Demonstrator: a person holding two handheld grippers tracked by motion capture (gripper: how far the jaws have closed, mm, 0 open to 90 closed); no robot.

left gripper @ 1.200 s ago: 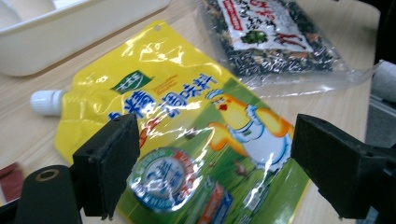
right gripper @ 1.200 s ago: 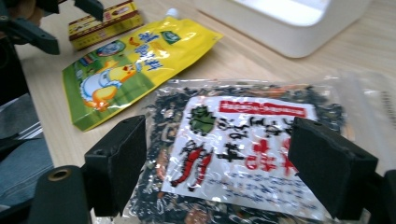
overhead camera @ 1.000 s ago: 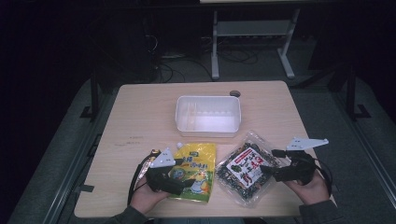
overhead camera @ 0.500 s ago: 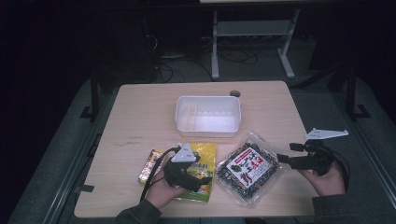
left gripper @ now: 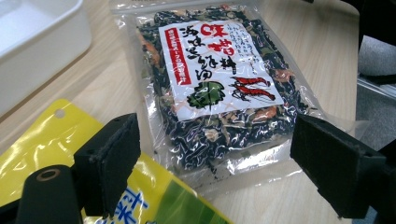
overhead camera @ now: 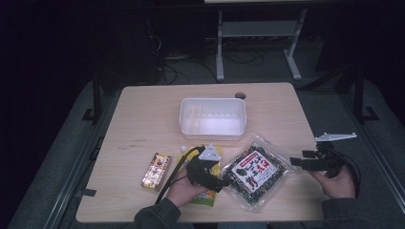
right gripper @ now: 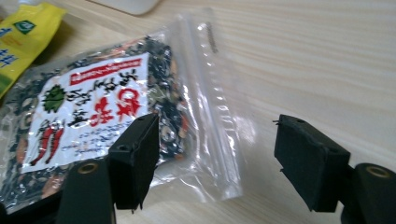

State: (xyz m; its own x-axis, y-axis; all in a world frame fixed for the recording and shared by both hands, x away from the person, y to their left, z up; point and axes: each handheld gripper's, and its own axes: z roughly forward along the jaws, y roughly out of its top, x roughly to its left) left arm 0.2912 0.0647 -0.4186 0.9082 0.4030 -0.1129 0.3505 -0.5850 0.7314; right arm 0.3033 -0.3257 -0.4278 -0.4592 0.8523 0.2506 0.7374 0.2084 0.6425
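A clear bag of dark dried seaweed (overhead camera: 255, 171) with a white and red label lies flat at the table's front right. My left gripper (overhead camera: 223, 183) rests over a yellow packet (overhead camera: 208, 194) and points right at the bag's left edge. In the left gripper view the gripper (left gripper: 215, 172) is open, with the bag (left gripper: 219, 88) ahead and the yellow packet (left gripper: 42, 144) beneath. My right gripper (overhead camera: 293, 161) points left at the bag's right edge. Its jaws (right gripper: 217, 163) have just been closing but stand open, and the bag's clear sealed edge (right gripper: 219, 140) lies between them untouched.
An empty white tub (overhead camera: 213, 117) stands mid-table behind the packets. A small golden packet (overhead camera: 156, 170) lies left of my left hand, with a tiny white object (overhead camera: 183, 149) near it. A cable hole (overhead camera: 240, 96) is behind the tub. The table's front edge is close to both hands.
My left hand has slid right across the yellow packet toward the seaweed bag, uncovering the golden packet. My right hand has drawn back to the right, off the bag's top to its edge.
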